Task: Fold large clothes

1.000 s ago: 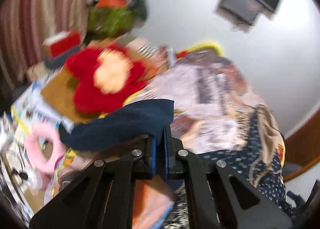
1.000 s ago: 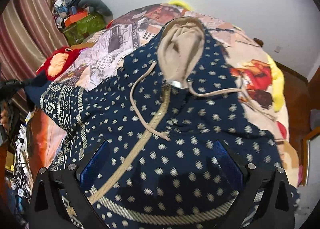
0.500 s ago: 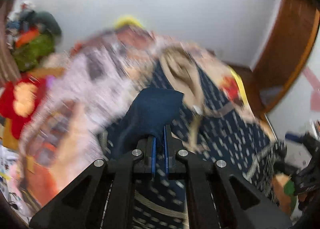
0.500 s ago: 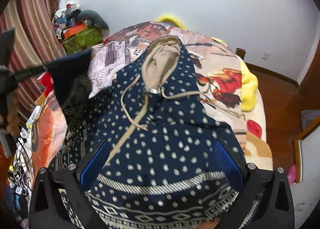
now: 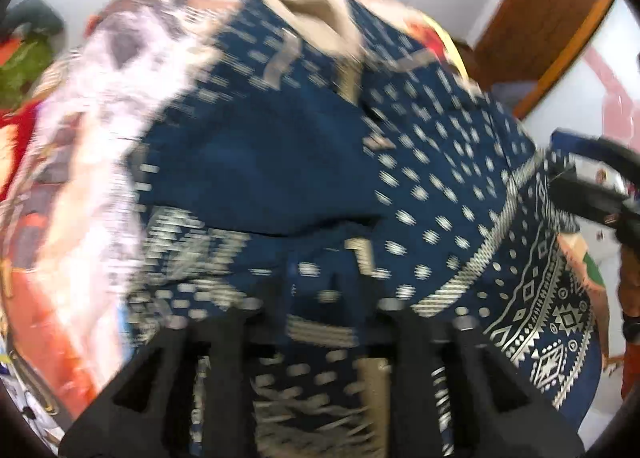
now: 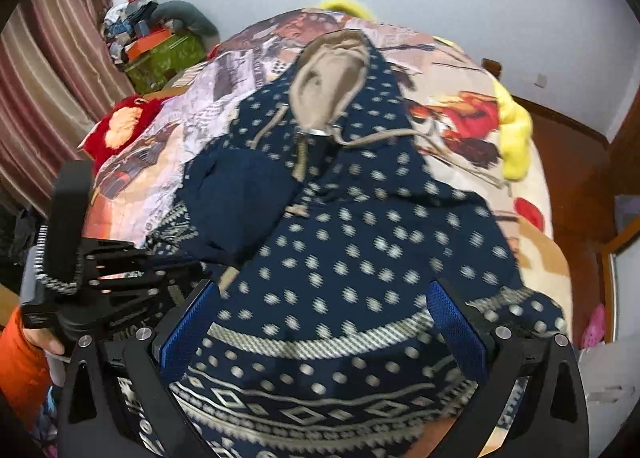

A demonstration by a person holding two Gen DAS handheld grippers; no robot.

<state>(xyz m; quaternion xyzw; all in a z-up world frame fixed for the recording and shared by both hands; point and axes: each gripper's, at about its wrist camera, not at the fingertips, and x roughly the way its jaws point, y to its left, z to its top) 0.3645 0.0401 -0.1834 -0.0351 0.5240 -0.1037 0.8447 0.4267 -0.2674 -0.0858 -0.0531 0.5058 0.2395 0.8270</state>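
Observation:
A navy hoodie (image 6: pixel 360 242) with pale dots and a beige hood (image 6: pixel 332 74) lies front up on the bed. Its left sleeve, with a plain navy cuff (image 6: pixel 240 194), is folded across the chest. My left gripper (image 5: pixel 320 290) hangs over the lower front of the hoodie, and its jaws are opening. Patterned fabric shows between the fingers and nothing is pinched. The same gripper (image 6: pixel 188 270) shows at the left of the right wrist view. My right gripper (image 6: pixel 324 298) stands wide open above the patterned hem (image 6: pixel 320 346), holding nothing.
A printed bedspread (image 6: pixel 460 106) covers the bed. A red plush toy (image 6: pixel 120 126) lies at its left edge and a yellow cushion (image 6: pixel 516 130) at its right. Boxes and clothes (image 6: pixel 160 46) pile up by the striped curtain (image 6: pixel 52 58). A person's orange sleeve (image 6: pixel 20 358) is at lower left.
The left gripper carried the sleeve from the bed's left side over the hoodie's front, dropped lower and parted its jaws; the sleeve now lies on the chest. The right gripper drew back towards the hem.

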